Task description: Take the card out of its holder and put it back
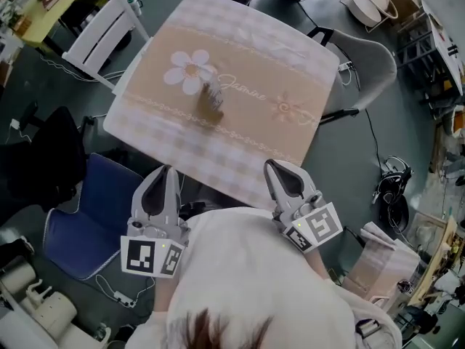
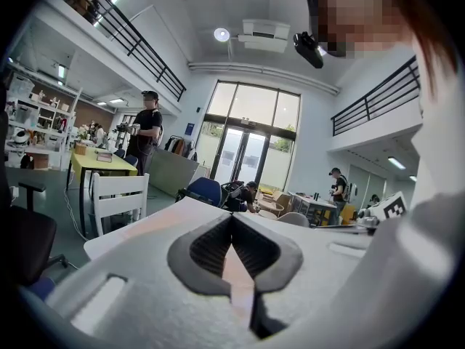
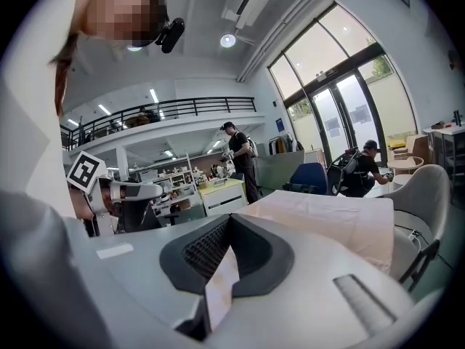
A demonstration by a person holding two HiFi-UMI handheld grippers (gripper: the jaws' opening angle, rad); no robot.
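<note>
Hovering over near edge of pink checked-cloth tabletop (image 1: pixel 240 158): left gripper (image 1: pixel 167 171) and right gripper (image 1: pixel 269 164), both closed, empty. Small brown upright card holder (image 1: pixel 211 102) stands mid-tabletop beside white daisy print (image 1: pixel 189 71), well apart from both.

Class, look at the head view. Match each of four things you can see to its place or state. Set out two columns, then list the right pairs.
Things:
1. card holder
2. white chair
3. blue chair
4. right tool

Places or states:
A. jaws together
B. by the far left side of the table
C. standing beside the daisy print
D. by the table's near left side

Pairs: 1-C; 2-B; 3-D; 4-A
</note>
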